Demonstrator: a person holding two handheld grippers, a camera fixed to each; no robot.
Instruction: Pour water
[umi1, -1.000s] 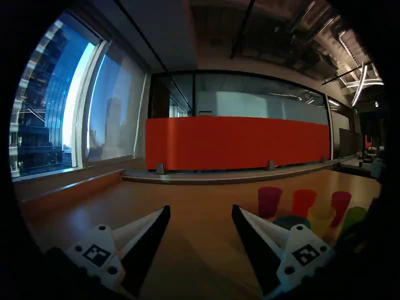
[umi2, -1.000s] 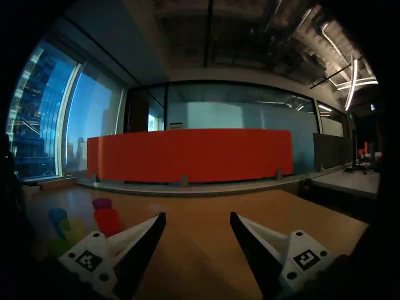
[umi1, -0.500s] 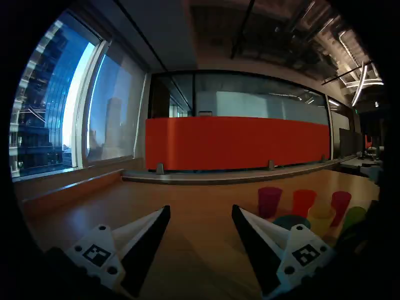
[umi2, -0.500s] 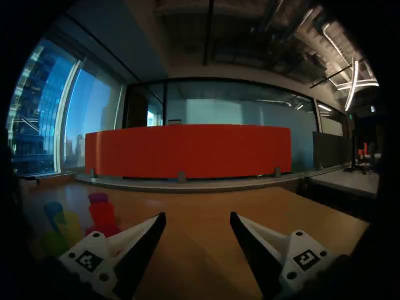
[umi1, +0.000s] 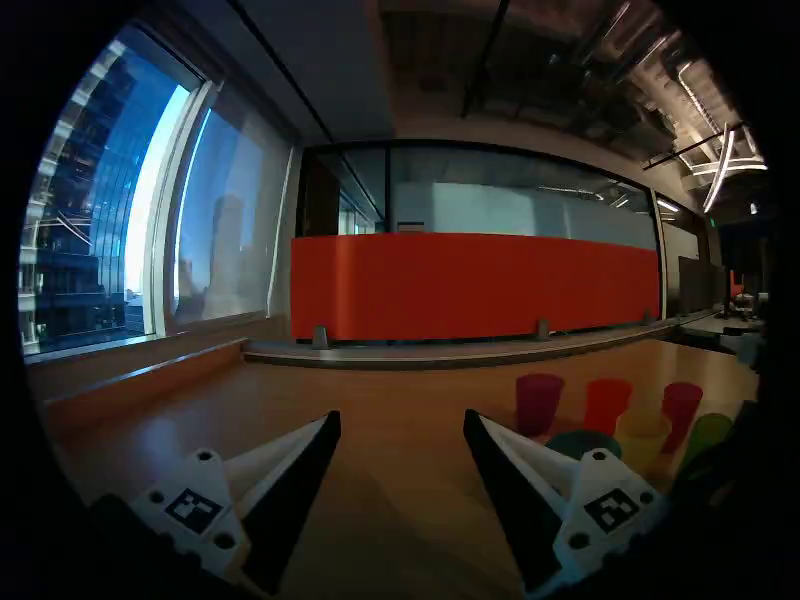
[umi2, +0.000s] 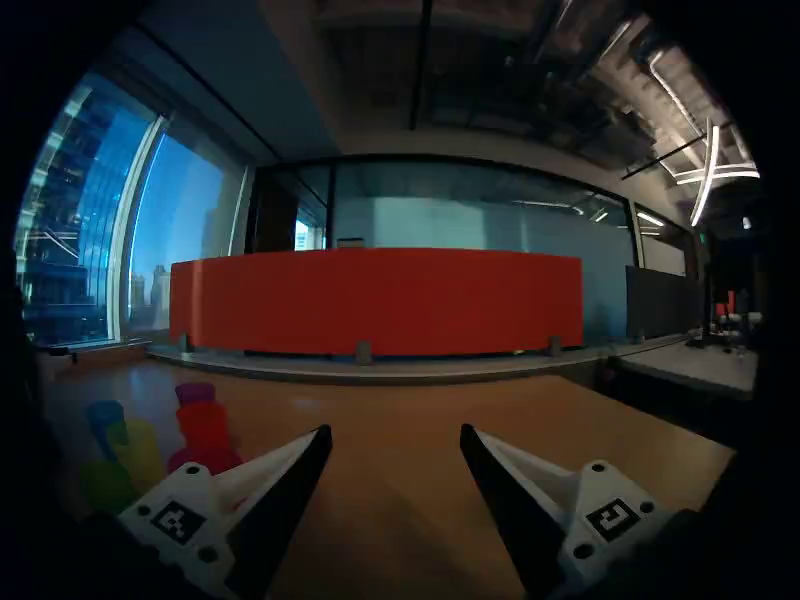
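Observation:
Several coloured plastic cups stand in a cluster on the wooden table (umi1: 400, 470). In the left gripper view they lie to the right: a magenta cup (umi1: 539, 402), an orange cup (umi1: 607, 404), a pink cup (umi1: 682, 407), a yellow cup (umi1: 645, 438), a green cup (umi1: 709, 433) and a teal cup (umi1: 583, 443). My left gripper (umi1: 400, 425) is open and empty, left of them. In the right gripper view the cluster sits at the far left: a red cup (umi2: 205, 427), a purple cup (umi2: 195, 393), a yellow cup (umi2: 138, 448), a blue cup (umi2: 103, 417). My right gripper (umi2: 395, 435) is open and empty.
A long red divider panel (umi1: 470, 285) runs across the back of the table. Tall windows (umi1: 110, 220) stand on the left. Another desk (umi2: 690, 365) sits beyond the table's right edge in the right gripper view.
The right gripper's view has shifted a little, so the cups sit slightly lower and closer at its left. The left gripper has stayed still.

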